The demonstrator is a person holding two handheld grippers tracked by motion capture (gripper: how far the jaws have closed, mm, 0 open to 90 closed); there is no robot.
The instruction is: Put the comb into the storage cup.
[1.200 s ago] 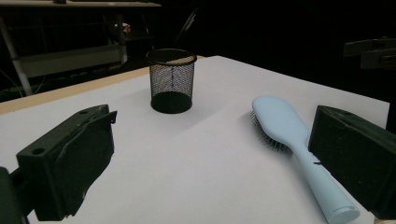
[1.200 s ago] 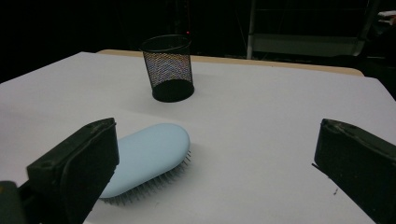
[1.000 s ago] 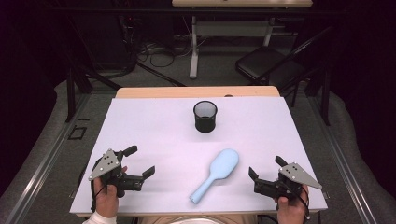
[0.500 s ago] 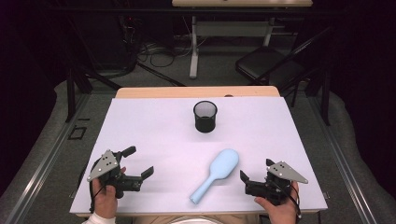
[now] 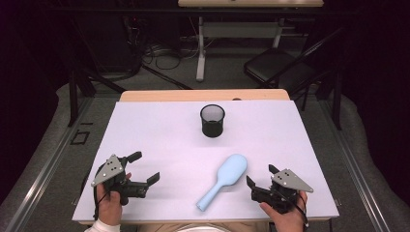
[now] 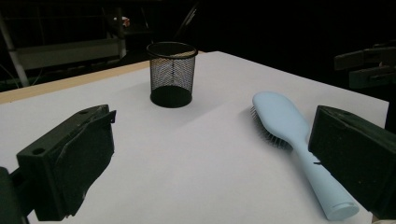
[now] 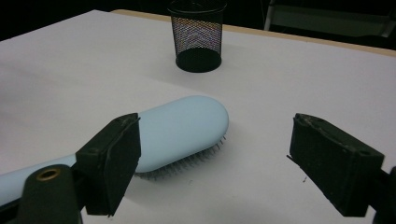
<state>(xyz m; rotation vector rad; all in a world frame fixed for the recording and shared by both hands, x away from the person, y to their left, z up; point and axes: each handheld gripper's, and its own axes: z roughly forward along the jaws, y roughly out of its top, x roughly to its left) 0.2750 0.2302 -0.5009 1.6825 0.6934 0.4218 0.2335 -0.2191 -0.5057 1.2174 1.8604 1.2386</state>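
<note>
Right gripper, jaws just narrowing yet empty, sits beside the hairbrush lying bristles-down between both grippers; a low approach could shove it away, left gripper gaping idle.

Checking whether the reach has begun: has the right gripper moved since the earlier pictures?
Yes. The right gripper has slid left toward the blue hairbrush, which lies unmoved; its jaws have just been closing, nothing between them.
</note>
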